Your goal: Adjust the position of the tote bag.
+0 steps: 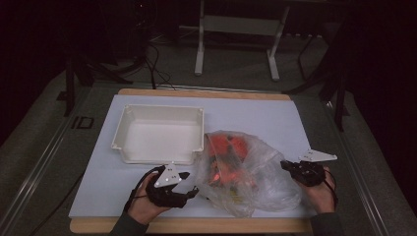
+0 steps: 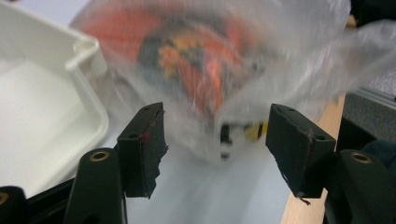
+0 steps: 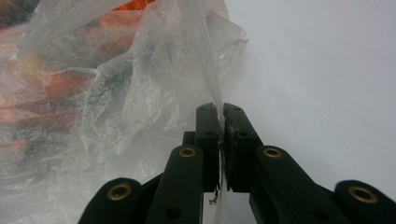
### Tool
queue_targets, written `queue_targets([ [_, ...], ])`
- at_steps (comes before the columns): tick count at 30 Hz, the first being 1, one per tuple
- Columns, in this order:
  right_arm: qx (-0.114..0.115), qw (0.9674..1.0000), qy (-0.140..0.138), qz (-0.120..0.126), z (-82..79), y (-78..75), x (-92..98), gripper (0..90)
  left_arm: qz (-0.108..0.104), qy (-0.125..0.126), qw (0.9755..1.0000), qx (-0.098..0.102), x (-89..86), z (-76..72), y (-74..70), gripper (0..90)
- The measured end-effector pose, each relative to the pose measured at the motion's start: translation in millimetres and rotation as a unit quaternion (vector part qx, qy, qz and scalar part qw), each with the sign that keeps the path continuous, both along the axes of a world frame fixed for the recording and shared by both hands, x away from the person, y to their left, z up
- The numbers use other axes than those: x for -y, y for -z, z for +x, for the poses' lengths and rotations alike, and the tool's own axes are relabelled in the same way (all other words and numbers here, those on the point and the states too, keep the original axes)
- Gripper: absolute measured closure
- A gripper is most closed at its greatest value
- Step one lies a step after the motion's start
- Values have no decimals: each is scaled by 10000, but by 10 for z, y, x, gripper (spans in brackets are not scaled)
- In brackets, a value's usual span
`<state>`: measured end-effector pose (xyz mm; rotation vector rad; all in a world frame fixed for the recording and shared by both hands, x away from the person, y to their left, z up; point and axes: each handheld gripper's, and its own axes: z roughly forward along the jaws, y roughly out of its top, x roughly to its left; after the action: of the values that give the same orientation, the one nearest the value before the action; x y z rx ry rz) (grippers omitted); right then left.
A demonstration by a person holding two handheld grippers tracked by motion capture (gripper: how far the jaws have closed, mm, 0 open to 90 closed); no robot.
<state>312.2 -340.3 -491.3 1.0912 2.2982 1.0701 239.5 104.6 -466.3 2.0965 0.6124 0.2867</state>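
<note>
The clear plastic bag (image 1: 246, 169) of orange things lies on the white mat (image 1: 275, 118), just beside the white tray (image 1: 160, 132). The right gripper (image 3: 219, 112) pinches a thin fold of the bag tight. The left gripper (image 2: 215, 140) is wide open and holds nothing — to do this well, grab the bag's near edge gently and pull slowly.

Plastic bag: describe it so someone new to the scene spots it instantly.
On the white mat covering the table, look right of the white tray. The plastic bag is the crumpled clear one with orange items inside; the right gripper pinches its edge. It is the only transparent, soft thing there.
</note>
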Motion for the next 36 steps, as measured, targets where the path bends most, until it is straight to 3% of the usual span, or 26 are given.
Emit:
queue_targets([
  [5,-8,10000,-36,11,1,6,-21,855,-172,172,9996,116,222,70,-175,331],
  [13,3,10000,-95,22,-6,0,-43,846,-79,576,9980,255,810,108,-350,183],
  [17,12,9999,-103,36,-12,0,-34,839,173,653,9976,117,1023,135,-292,140],
  [20,11,9999,-104,38,-14,5,-25,837,768,396,9962,121,1156,185,-161,153],
  [21,8,9999,-102,36,-14,7,-25,837,983,279,9946,174,1175,196,-130,183],
  [23,1,9999,-100,30,-16,9,-25,836,1353,37,9903,302,1192,230,-52,358],
  [25,6,10000,-84,-46,-12,16,-29,823,1456,-16,9890,243,1163,260,-20,545],
  [27,-17,9999,-67,-111,-8,31,-34,822,1533,-120,9878,254,1122,273,-6,673],
  [30,-30,9998,-75,-186,-4,53,-34,847,1443,-347,9887,190,1010,303,-4,788],
  [34,-57,9995,-39,-313,-10,68,-22,894,1087,-708,9916,-22,767,345,-17,854],
  [36,-80,9992,10,-395,-8,71,-6,897,960,-875,9915,-88,623,361,-22,880],
])
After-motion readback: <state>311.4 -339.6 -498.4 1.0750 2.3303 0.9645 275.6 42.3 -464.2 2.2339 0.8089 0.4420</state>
